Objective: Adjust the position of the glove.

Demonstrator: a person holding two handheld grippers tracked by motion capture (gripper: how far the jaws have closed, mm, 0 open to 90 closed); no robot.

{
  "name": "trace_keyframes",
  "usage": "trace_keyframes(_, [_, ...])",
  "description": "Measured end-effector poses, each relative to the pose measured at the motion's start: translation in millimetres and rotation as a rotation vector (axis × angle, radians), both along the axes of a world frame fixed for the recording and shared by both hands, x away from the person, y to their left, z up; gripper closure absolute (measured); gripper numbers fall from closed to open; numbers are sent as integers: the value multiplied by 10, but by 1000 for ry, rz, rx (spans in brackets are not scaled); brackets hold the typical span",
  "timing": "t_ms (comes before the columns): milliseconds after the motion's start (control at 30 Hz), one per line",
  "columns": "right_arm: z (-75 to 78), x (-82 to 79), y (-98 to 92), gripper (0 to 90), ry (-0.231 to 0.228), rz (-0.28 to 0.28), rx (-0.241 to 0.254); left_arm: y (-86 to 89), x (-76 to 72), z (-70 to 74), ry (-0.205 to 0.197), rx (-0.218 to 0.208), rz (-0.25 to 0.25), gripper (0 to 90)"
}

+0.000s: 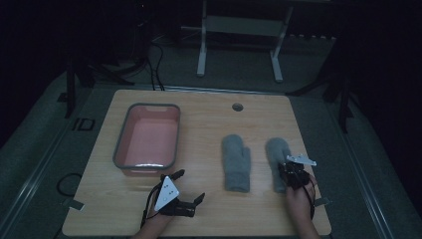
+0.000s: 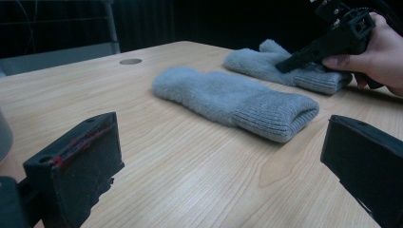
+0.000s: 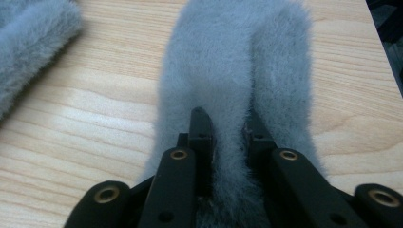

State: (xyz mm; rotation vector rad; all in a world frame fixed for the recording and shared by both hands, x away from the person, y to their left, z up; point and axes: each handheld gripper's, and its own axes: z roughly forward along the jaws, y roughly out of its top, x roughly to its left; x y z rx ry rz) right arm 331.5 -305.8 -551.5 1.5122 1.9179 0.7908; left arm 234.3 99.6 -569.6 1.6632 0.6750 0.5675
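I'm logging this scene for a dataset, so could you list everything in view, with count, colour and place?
Table: one, light wood, centre of the high view.
Basin: one, pink with a grey rim, left part of the table, nothing visible inside.
Left mitten: one, grey and fuzzy, lying flat at centre-right, cuff toward the person.
Right mitten: one, grey and fuzzy, beside the first, nearer the right edge.
Cable hole: one, round, near the table's far edge.
White stand: one, on the floor beyond the table.
Left tool: one, black, jaws wide apart, over the table's near edge, below the basin.
Right tool: one, black, jaws closed on a pinch of the right mitten's fabric.
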Motion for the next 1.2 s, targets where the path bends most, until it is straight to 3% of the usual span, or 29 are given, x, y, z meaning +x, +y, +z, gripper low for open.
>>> trace_keyframes(133, [65, 15, -37, 803, 13, -19, 41, 5, 4, 0, 3, -1, 0, 2])
trace_keyframes(267, [240, 9, -33, 807, 6, -47, 80, 9, 8, 0, 7, -5, 2, 1])
trace_keyframes(533, [514, 17, 83, 807, -18, -64, 82, 17, 18, 0, 16, -13, 2, 1])
trace_keyframes(767, [730, 30, 280, 807, -45, -42, 77, 23, 28, -1, 19, -25, -10, 1])
trace_keyframes(1000, [896, 32, 519, 806, -73, -20, 101, 10, 20, -1, 11, -19, -19, 1])
trace_keyframes(1200, [1080, 47, 840, 806, -69, -4, 147, 35, 51, -3, 30, -46, -8, 1])
